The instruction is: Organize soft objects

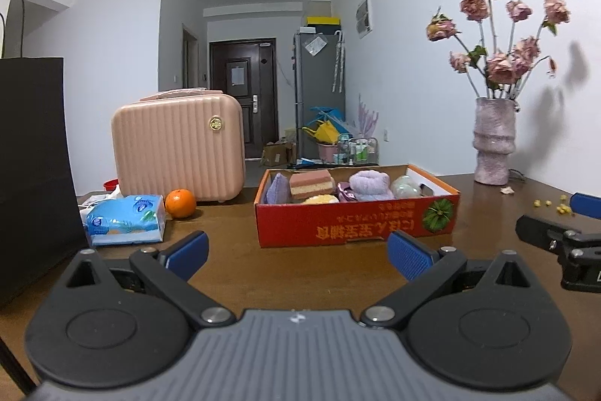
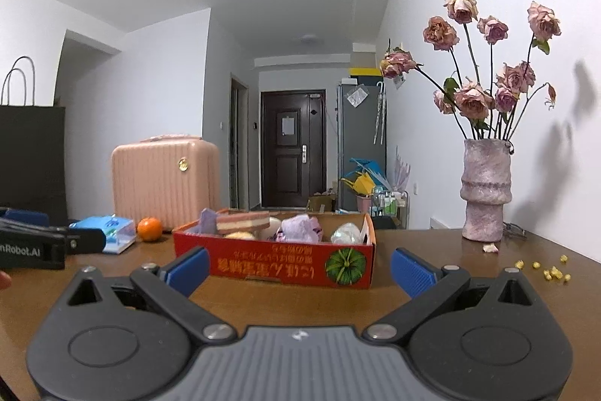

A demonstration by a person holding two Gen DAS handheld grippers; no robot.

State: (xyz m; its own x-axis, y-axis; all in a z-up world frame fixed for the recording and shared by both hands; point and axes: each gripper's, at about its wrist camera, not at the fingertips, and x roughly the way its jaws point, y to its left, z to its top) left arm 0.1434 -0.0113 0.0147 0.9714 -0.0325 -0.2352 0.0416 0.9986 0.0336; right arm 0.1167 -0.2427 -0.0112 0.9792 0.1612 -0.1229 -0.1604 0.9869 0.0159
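Observation:
A red cardboard box (image 1: 357,222) sits on the brown table and also shows in the right wrist view (image 2: 278,264). It holds several soft things: a pink-and-cream sponge (image 1: 311,183), a purple sponge (image 1: 277,189), a lilac fluffy roll (image 1: 370,183), a yellow sponge (image 1: 321,200) and a pale green ball (image 1: 405,186). My left gripper (image 1: 298,256) is open and empty, just short of the box. My right gripper (image 2: 300,269) is open and empty, in front of the box, to the right of the left one.
A pink case (image 1: 178,147), an orange (image 1: 180,203) and a blue tissue pack (image 1: 126,220) stand left of the box. A black paper bag (image 1: 32,156) is at far left. A vase of dried roses (image 1: 493,141) stands at the right, with yellow crumbs (image 2: 552,269) nearby.

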